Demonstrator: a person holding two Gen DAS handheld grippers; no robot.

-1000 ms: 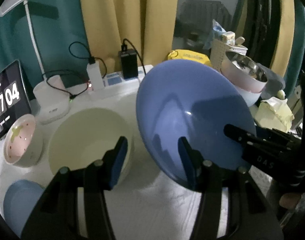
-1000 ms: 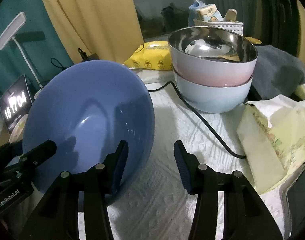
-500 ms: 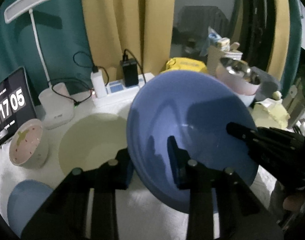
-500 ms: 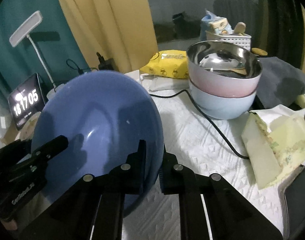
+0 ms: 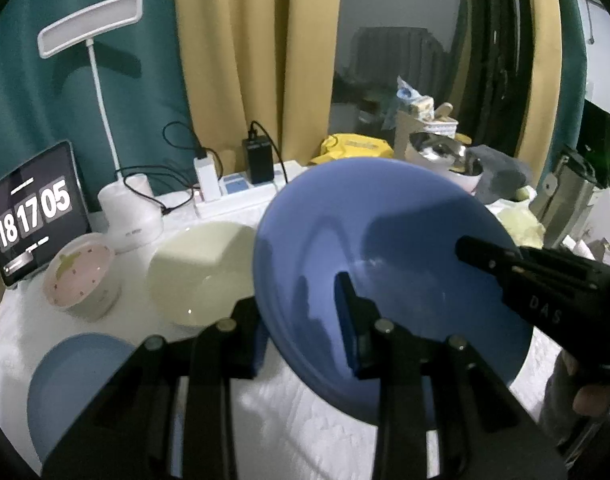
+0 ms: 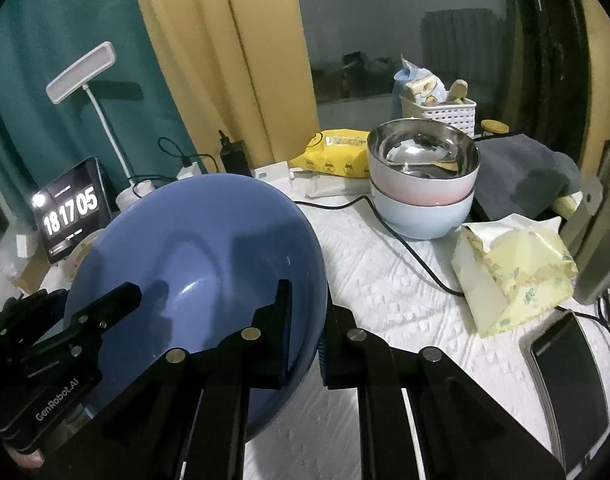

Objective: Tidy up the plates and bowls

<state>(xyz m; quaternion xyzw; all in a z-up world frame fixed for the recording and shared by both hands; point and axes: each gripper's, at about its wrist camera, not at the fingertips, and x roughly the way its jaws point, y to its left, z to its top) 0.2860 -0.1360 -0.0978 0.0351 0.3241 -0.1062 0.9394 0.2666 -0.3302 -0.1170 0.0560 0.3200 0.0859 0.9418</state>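
A large blue bowl [image 5: 385,256] is held tilted above the white table by both grippers. My left gripper [image 5: 301,320] is shut on its left rim, one finger inside and one outside. My right gripper [image 6: 305,332] is shut on the opposite rim of the same bowl [image 6: 201,248]. A cream bowl [image 5: 201,268] sits just left of it on the table. A pink strawberry bowl [image 5: 79,276] and a pale blue plate [image 5: 77,380] lie further left. A steel bowl stacked in pink and light blue bowls [image 6: 423,184] stands at the back right.
A clock tablet [image 5: 33,216], a white desk lamp [image 5: 101,92] and a power strip with chargers [image 5: 241,192] line the back. A black cable [image 6: 405,244], a yellow tissue pack [image 6: 509,264], a phone [image 6: 569,384] and a grey cloth [image 6: 525,172] lie on the right.
Both grippers have closed on the blue bowl's rim and lifted it higher off the table, tilted; the table objects appear lower and farther away.
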